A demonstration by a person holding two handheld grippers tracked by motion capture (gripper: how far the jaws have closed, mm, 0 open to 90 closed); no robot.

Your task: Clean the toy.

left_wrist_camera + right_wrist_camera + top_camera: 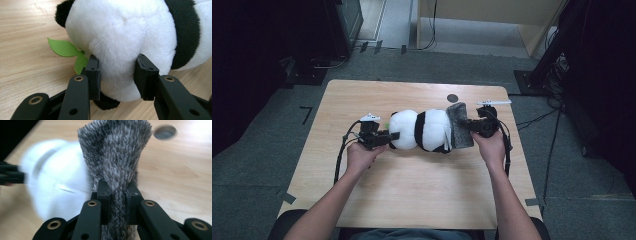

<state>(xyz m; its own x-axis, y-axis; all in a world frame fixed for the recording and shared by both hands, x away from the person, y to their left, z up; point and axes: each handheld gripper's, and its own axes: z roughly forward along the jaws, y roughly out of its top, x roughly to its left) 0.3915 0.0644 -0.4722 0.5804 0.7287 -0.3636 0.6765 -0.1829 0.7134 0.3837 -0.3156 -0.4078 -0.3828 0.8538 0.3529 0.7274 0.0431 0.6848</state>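
The left hand-held gripper (117, 75) is clamping the panda plush (419, 130) ahead of it, anchoring it on the counter (412, 190), while the right hand-held gripper (119, 195) is pinching the grey cloth (116, 157) shut against it.

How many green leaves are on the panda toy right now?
2. Both green leaves sit at the panda's head end, beside the left gripper: a larger leaf lying on the table, and a smaller leaf just below it. More may be hidden under the plush.

Both forearms reach forward, one hand on each tongs. Left tongs (393, 135) jaws part-closed, pinching something soft. Right tongs (468, 125) jaws clamped nearly together.
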